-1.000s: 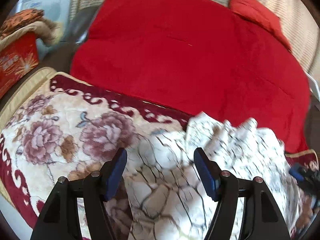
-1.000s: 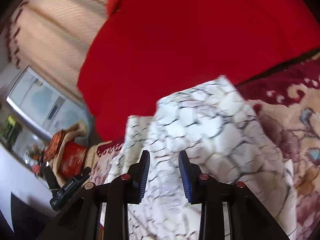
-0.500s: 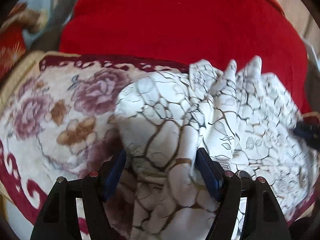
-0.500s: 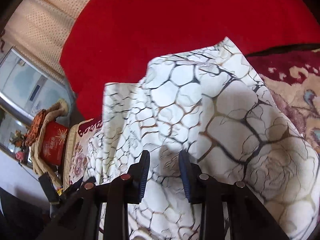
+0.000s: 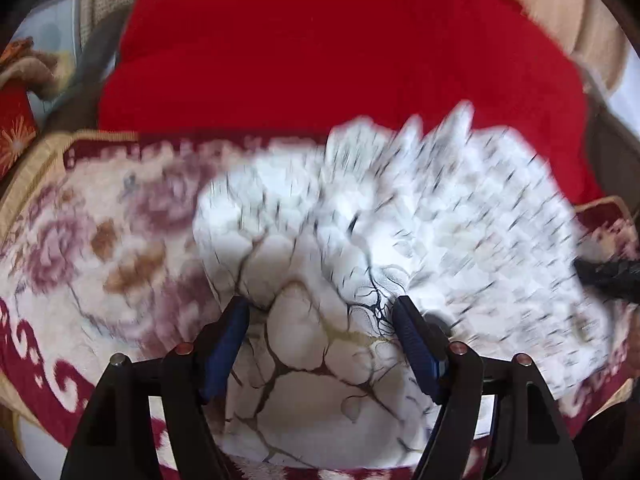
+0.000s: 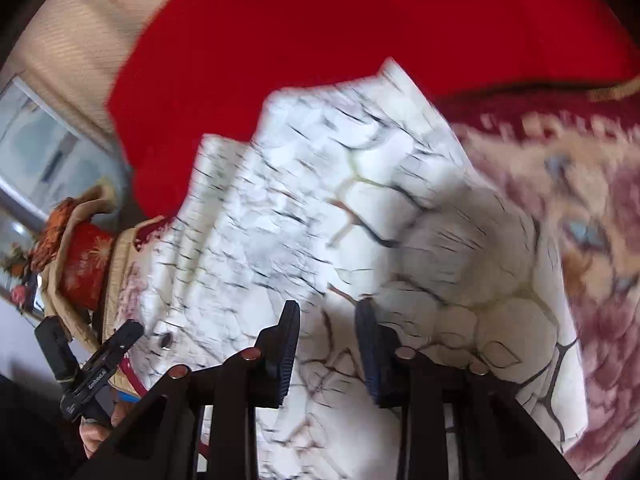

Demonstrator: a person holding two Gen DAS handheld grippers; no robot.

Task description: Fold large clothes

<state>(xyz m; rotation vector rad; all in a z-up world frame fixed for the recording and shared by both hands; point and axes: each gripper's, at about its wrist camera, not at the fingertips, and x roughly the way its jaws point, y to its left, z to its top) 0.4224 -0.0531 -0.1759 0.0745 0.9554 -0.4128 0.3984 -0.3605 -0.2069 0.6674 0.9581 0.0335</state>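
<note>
Since half a second ago, both cameras have shifted and the white garment with a cracked dark-vein print now shows heavy motion blur, bunched in much the same place on the cream floral blanket with a maroon scroll border; behind it lies the plain red blanket; the left tongs stand wide apart with a fold of the garment bulging between the blue pads, and I cannot tell whether either pad touches it; the right tongs have a narrower gap, with cloth lying in it, though whether they clamp it I cannot tell; at the lower left of the right view the left tongs appear, held just beside the garment's edge.
</note>
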